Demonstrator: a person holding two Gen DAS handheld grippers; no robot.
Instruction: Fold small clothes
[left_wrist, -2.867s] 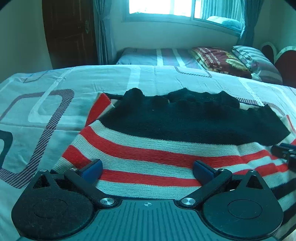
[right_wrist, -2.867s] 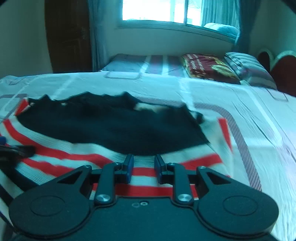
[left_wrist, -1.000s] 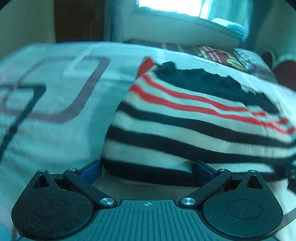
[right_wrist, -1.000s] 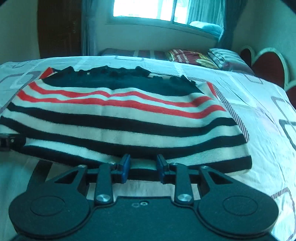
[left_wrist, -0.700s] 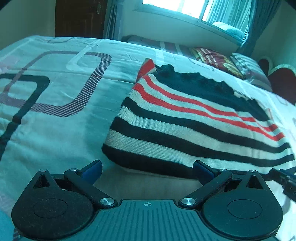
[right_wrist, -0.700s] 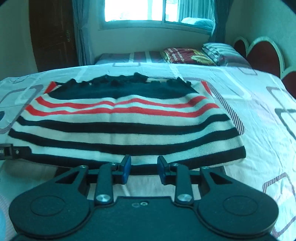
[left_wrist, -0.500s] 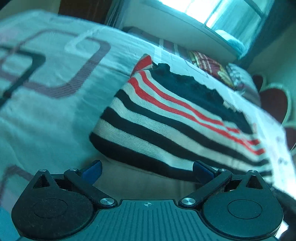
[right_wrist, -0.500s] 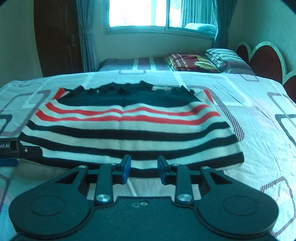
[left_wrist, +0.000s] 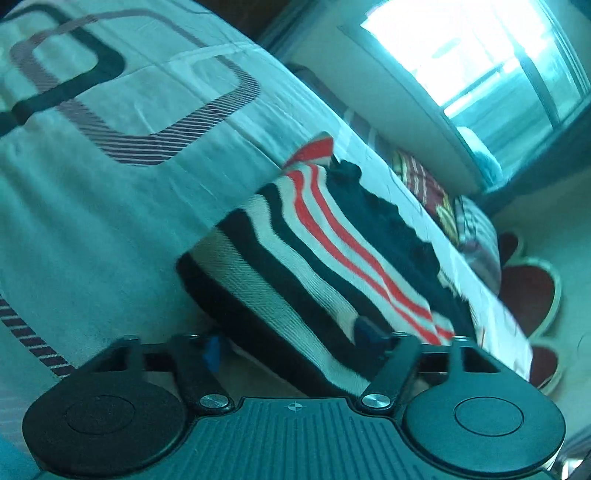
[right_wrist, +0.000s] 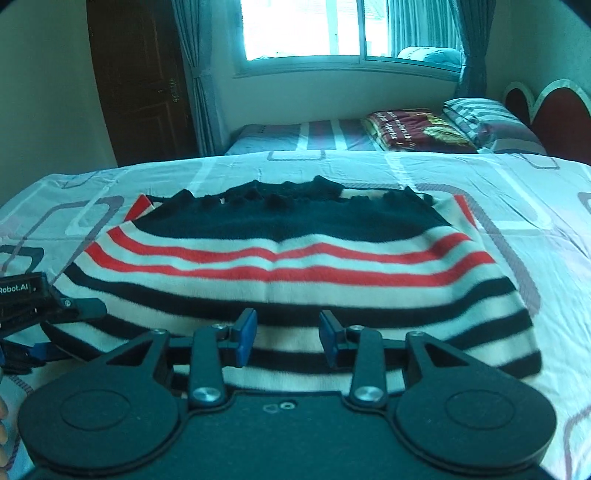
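Note:
A striped knit sweater (right_wrist: 295, 273), black, white and red with a dark frilled top part, lies folded on the bed. It also shows in the left wrist view (left_wrist: 332, 258), tilted. My left gripper (left_wrist: 291, 343) is open, its jaws wide at the sweater's near left corner; it shows in the right wrist view (right_wrist: 55, 317) at that edge. My right gripper (right_wrist: 288, 336) is open with a moderate gap, just above the sweater's near folded edge, holding nothing.
The bedsheet (right_wrist: 535, 206) is white with grey and black rounded rectangles. Pillows and a folded blanket (right_wrist: 413, 129) lie at the far end by the headboard (right_wrist: 554, 114). A dark door (right_wrist: 140, 81) and window stand behind.
The sweater's lower part has been folded up over itself. My right gripper has opened wider and let go of the edge. My left gripper has tilted and swung in toward the left corner.

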